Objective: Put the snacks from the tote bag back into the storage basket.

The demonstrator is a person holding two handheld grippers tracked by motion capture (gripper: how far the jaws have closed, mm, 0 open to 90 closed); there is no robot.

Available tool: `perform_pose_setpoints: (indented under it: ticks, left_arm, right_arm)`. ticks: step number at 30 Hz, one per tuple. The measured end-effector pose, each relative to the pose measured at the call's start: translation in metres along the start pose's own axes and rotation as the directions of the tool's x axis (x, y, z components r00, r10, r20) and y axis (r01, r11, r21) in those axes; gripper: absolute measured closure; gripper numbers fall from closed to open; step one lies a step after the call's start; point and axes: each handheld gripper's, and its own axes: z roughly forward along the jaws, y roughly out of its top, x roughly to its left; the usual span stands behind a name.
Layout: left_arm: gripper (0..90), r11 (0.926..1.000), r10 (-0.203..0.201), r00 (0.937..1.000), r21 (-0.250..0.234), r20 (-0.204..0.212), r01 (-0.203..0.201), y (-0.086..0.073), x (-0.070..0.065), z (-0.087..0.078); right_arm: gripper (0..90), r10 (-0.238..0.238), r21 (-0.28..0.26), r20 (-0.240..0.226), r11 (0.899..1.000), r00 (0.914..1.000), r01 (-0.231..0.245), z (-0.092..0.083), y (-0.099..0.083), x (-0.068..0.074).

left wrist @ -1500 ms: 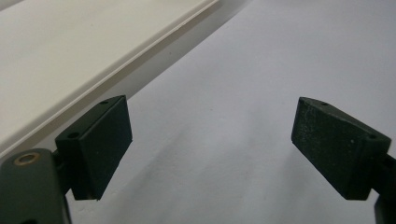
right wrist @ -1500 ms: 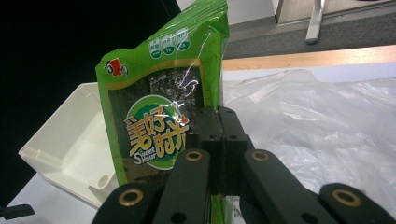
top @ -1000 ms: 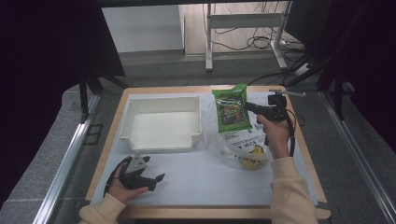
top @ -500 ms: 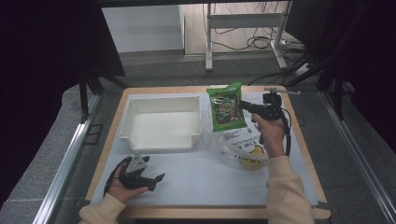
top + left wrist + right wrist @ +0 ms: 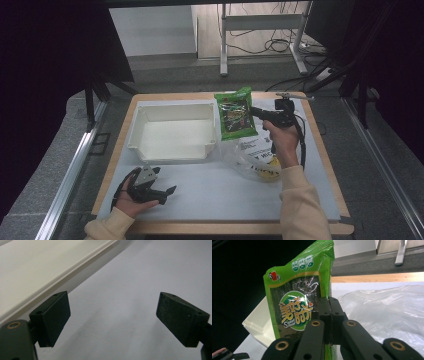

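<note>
Right gripper view — green packet point(image 5: 298, 307) label, gripper point(image 5: 329, 312) clamped

The left gripper point(image 5: 150, 187) sits low at the near left of the tabletop point(image 5: 225, 195), cradled from below in the person's left hand point(image 5: 131, 200), whose light sleeve comes in from the bottom edge. It points toward the right, and its two black fingers point(image 5: 53, 315) stand wide apart with nothing between them.

The right gripper point(image 5: 257, 112) is raised above the far right part of the tabletop and points left. The right hand point(image 5: 281, 142) grips its handle from the near side, the forearm stretching forward in a light sleeve. Its fingers point(image 5: 329, 312) are pressed flat together, pinching the edge of a green snack packet point(image 5: 235, 114) that hangs upright from them.
</note>
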Motion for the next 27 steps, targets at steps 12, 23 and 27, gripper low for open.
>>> perform_pose_setpoints:
  ticks: [12, 23, 27]
  left_arm:
    - [12.1, 1.0000, 0.000, 1.0000, 0.000, 0.002, 0.000, 0.000, 0.000, 0.000]
    - [12.0, 1.0000, 0.001, 1.0000, 0.000, 0.002, -0.001, 0.000, 0.000, 0.000]
    - [12.1, 1.0000, 0.001, 1.0000, 0.000, 0.002, -0.001, 0.000, 0.000, 0.000]
  right_arm:
    - [89.9, -0.009, 0.002, -0.026, 1.000, 0.9996, 0.009, 0.008, 0.002, 0.010]
    - [89.9, -0.019, -0.004, -0.042, 1.000, 0.9990, 0.018, 0.013, 0.005, 0.017]
    - [89.9, -0.012, -0.006, -0.052, 1.000, 0.9986, 0.011, 0.014, 0.005, 0.019]
